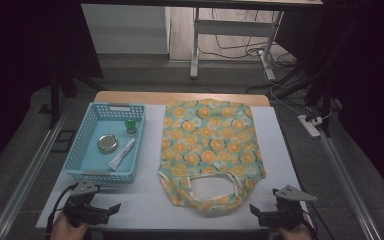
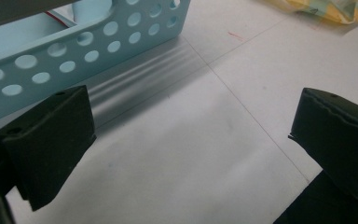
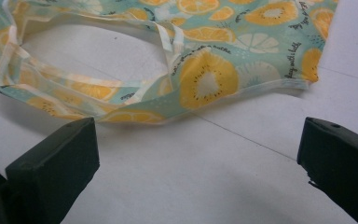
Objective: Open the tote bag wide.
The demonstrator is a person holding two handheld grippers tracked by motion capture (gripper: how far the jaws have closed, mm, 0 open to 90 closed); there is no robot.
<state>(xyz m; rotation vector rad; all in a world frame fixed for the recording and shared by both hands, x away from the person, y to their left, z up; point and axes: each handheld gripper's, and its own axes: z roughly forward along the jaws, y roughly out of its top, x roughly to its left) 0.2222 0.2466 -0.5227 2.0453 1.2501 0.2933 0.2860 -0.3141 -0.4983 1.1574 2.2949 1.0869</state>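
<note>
Looking at the setup, both grippers sit at the near edge of the white tabletop (image 1: 145, 200), fingers spread wide and holding nothing. The fruit-print tote bag (image 1: 210, 150) lies flat in the middle, just ahead of the right gripper (image 1: 267, 212) and a bit toward the left of it. The bag's long axis runs straight away from the person, with the handles (image 1: 215, 187) and mouth pointing back at the near edge. In the right gripper view, the handle loop (image 3: 88, 60) sits just past the fingers (image 3: 56, 163), so that gripper is clearly the nearer one. The left gripper (image 1: 105, 210) is parked in front of the blue basket (image 1: 87, 172), which holds a round tin (image 1: 107, 143), a tube (image 1: 122, 154) and a green-capped bottle (image 1: 130, 126). Probably the bag's mouth gets grabbed first, though that's a guess.
</note>
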